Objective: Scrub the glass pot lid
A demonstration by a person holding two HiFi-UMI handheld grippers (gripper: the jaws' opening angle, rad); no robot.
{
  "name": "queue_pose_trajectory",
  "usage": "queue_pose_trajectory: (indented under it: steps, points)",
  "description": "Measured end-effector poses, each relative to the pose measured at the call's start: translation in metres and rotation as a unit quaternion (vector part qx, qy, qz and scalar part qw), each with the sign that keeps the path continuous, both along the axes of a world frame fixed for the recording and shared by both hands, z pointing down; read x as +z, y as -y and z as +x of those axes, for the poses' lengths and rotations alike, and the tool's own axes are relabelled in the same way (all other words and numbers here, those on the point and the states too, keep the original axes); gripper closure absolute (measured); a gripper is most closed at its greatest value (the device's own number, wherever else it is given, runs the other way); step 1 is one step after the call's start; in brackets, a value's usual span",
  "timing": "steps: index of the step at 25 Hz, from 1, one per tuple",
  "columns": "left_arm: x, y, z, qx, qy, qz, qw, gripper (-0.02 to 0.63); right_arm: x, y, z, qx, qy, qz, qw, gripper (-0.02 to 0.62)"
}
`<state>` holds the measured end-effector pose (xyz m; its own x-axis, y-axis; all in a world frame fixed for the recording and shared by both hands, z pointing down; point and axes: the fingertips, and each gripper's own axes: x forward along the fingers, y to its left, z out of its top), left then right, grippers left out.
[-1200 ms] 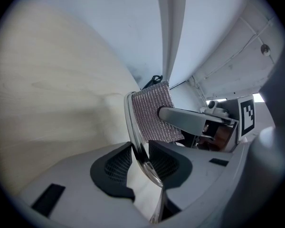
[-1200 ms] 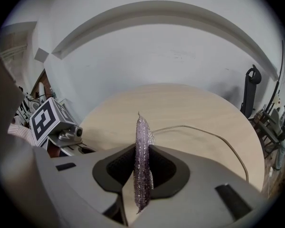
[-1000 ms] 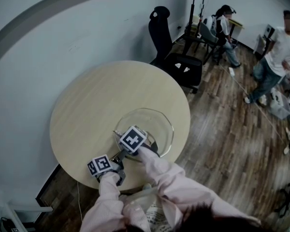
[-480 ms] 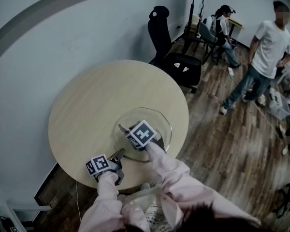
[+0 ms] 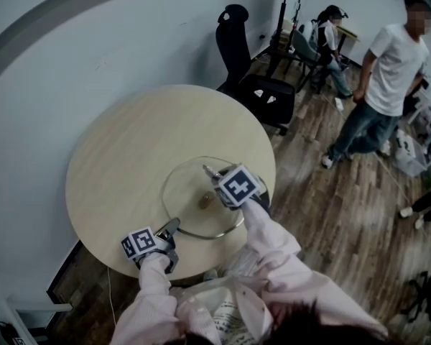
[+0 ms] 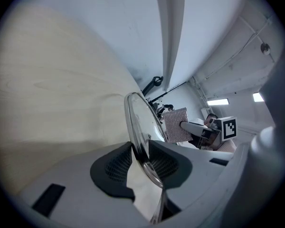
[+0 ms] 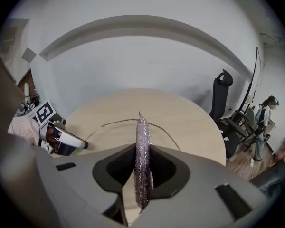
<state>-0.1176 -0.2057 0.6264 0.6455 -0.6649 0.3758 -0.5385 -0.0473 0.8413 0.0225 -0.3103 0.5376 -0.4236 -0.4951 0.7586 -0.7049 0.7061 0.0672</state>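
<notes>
The glass pot lid (image 5: 183,192) lies on the round wooden table (image 5: 129,149), its small knob (image 5: 205,202) showing at the middle. My left gripper (image 5: 169,228) is shut on the lid's near rim; in the left gripper view the rim (image 6: 141,137) runs between the pads of that gripper (image 6: 141,163). My right gripper (image 5: 210,171) is over the lid's far right part, shut on a silvery mesh scrub pad (image 7: 141,160). The pad (image 6: 176,125) also shows beyond the lid. Whether it touches the glass I cannot tell.
A black office chair (image 5: 255,77) stands just past the table's far edge. One person (image 5: 384,70) stands on the wooden floor at the right, and another (image 5: 330,34) sits further back. A pale wall runs along the left.
My right gripper has carried the pad from the lid's near rim beside the left gripper across to its far right side, uncovering the knob. The left gripper kept still. The standing person stepped left.
</notes>
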Motion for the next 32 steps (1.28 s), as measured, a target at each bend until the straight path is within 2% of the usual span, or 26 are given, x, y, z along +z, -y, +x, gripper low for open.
queue_pose_trajectory:
  steps: [15,24,32]
  points:
    - [-0.001,-0.001,0.002,0.001,0.000,-0.001,1.0000,0.497,0.028,-0.016,0.044,0.031,-0.076,-0.046,0.996,0.517]
    - [-0.002,0.002,0.002,0.003,0.002,0.005,1.0000,0.502,0.043,-0.017,0.048,0.038,-0.101,-0.044,0.993,0.515]
    - [-0.002,0.003,0.000,0.000,0.000,0.007,1.0000,0.508,0.049,-0.022,0.042,0.036,-0.094,-0.054,0.993,0.515]
